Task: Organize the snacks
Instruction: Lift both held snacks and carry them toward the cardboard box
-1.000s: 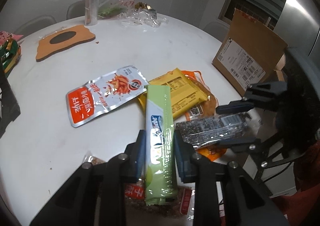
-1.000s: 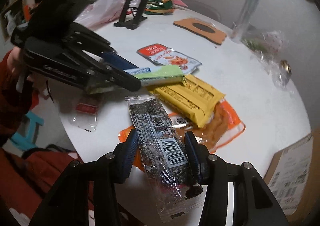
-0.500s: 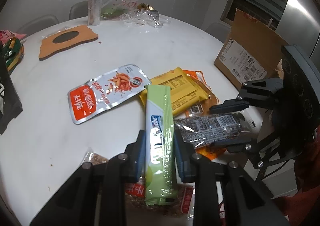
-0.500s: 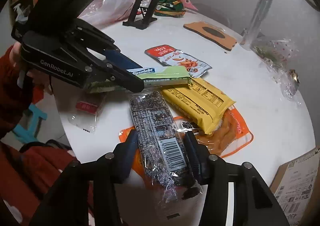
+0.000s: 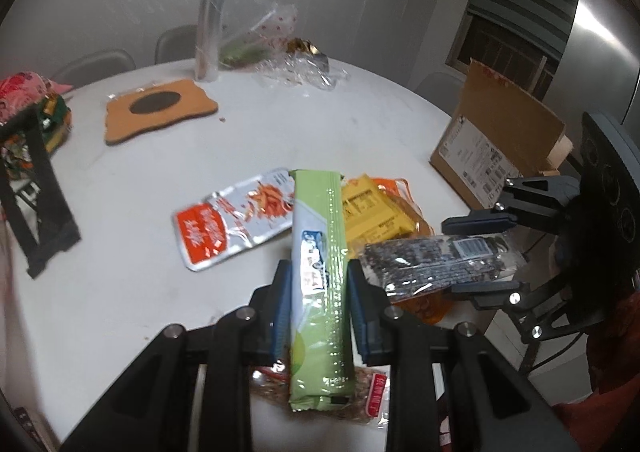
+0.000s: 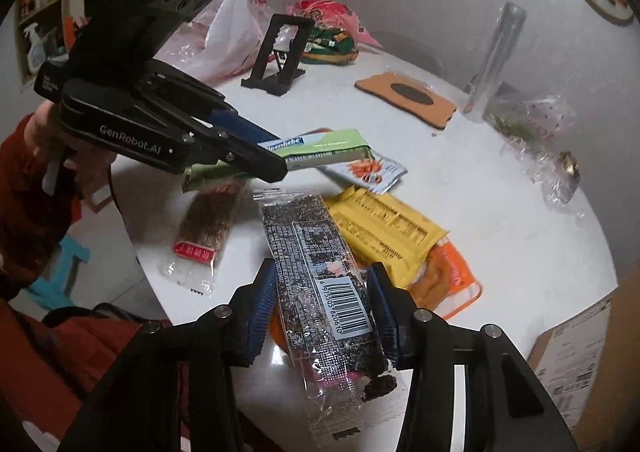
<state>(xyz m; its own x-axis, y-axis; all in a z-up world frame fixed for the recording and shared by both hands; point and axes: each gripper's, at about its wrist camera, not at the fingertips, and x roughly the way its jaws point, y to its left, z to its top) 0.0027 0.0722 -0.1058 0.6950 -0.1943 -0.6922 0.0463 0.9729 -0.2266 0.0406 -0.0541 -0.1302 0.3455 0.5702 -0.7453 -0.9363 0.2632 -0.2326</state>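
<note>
My left gripper [image 5: 319, 284] is shut on a long green snack pack [image 5: 320, 252] and holds it above the white round table [image 5: 120, 292]; this pack also shows in the right wrist view [image 6: 320, 150]. My right gripper [image 6: 320, 292] is shut on a dark seaweed-like pack [image 6: 316, 260] with a barcode, held above the table's near edge; it also shows in the left wrist view [image 5: 436, 262]. On the table lie a silver-red pouch [image 5: 232, 222], a yellow pack [image 5: 370, 212], an orange pack [image 6: 448, 276] under it, and a brown clear-wrapped bar [image 6: 204, 228].
An open cardboard box [image 5: 500, 144] stands right of the table. A black stand [image 5: 32, 192], a cork coaster [image 5: 160, 108], a tall clear roll [image 5: 210, 12], crumpled plastic bags [image 5: 288, 60] and a pink-green snack bag [image 5: 24, 92] sit toward the back.
Both grippers have lifted and tilted up slightly with their packs still held. The seaweed pack has drawn nearer the green pack. More of the back of the table shows.
</note>
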